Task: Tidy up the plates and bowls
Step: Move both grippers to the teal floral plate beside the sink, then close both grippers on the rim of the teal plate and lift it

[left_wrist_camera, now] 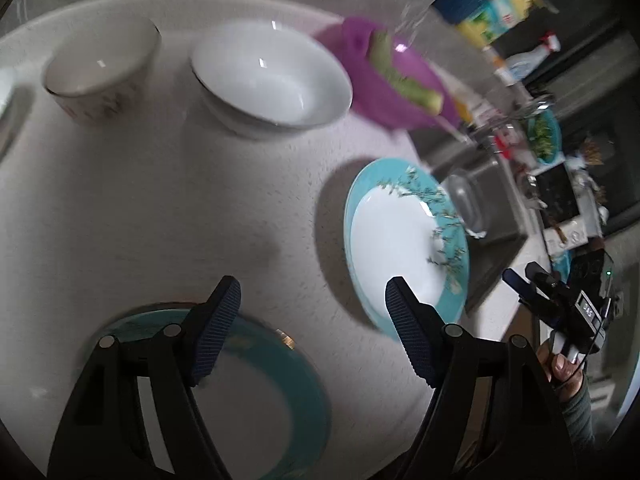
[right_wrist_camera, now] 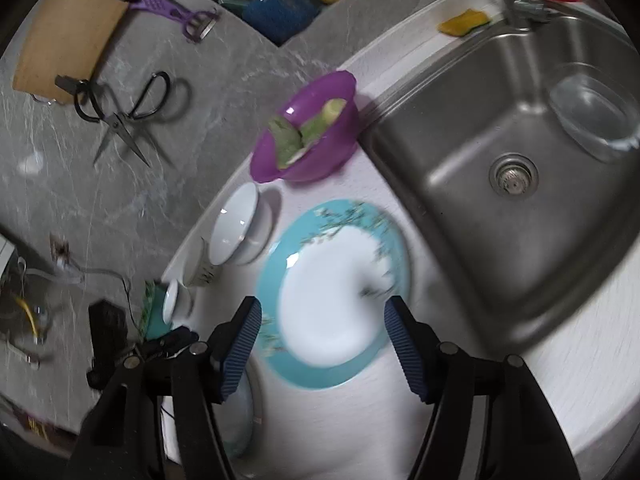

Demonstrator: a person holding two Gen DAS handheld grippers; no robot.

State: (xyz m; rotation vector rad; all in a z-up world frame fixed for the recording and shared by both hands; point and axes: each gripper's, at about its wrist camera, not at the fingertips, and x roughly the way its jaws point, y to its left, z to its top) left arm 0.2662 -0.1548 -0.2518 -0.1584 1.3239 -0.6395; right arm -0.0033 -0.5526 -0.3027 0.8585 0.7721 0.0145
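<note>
Grippers spread and empty over glazed crockery on the white counter.

Both our left gripper (left_wrist_camera: 312, 300) and right gripper (right_wrist_camera: 322, 320) stand spread with nothing between the pads. Just ahead of the right gripper lies a white plate (right_wrist_camera: 332, 300) stacked on a turquoise floral plate (right_wrist_camera: 276, 264); we judge both stiff, slick-glazed, breakable and fairly heavy, best pinched at the raised rim, since the flat centre offers no hold. Under the left gripper sits another teal-rimmed plate (left_wrist_camera: 296, 392). Farther ahead of it stand a white bowl (left_wrist_camera: 272, 76) and a patterned bowl (left_wrist_camera: 100, 68), grippable across the wall at the lip. Beyond is a purple bowl (right_wrist_camera: 308, 128) holding vegetable scraps. Digits on the right gripper's display blur; no brand is legible.
</note>
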